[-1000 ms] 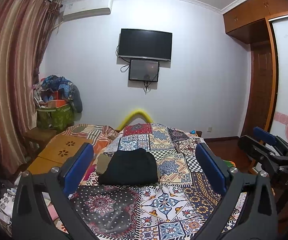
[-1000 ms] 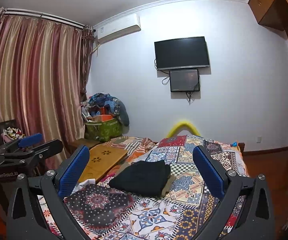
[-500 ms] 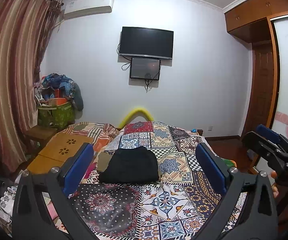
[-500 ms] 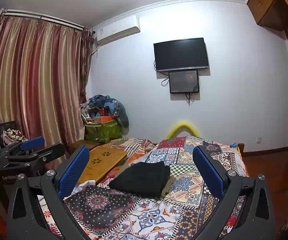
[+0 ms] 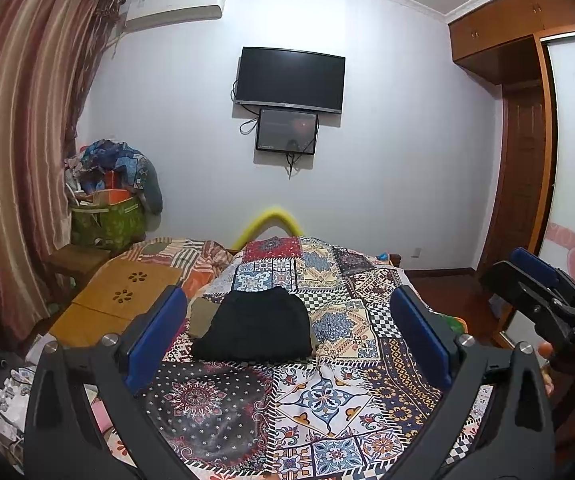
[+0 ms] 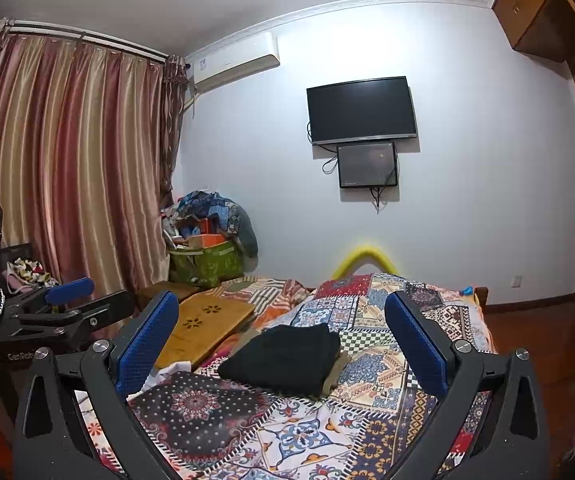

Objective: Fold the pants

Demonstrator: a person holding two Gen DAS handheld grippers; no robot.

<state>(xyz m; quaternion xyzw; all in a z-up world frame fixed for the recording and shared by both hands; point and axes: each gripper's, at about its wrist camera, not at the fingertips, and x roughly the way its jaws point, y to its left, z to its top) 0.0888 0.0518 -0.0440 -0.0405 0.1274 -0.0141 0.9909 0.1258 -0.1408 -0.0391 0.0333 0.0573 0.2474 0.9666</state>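
Both grippers are spread wide and hold nothing. The left gripper (image 5: 287,344) hangs above the near end of the bed (image 5: 327,408), its blue pads (image 5: 155,340) well apart, touching no cloth. The right gripper (image 6: 283,344) is likewise splayed over the bed, clear of everything; in the left wrist view it shows at the far right edge.

Between the fingers in each view lie the pants (image 5: 253,330), black, folded into a compact stack on the patchwork bedspread, resting partly on an olive-tan garment (image 5: 201,316) that peeks out at the left side.

Going left to right across the room: striped red-gold curtains (image 6: 59,168) cover the left wall, a green bag (image 5: 107,224) piled with clothes stands in the corner, and a wooden lap table (image 5: 123,292) lies on the bed's left side. An air conditioner (image 5: 171,8) sits high on the white wall, a dark TV (image 5: 289,80) is mounted at the middle with a smaller screen (image 5: 286,131) below it, a yellow foam arch (image 5: 269,222) rises behind the bed's far end, and a wooden wardrobe (image 5: 519,12) and door fill the right.
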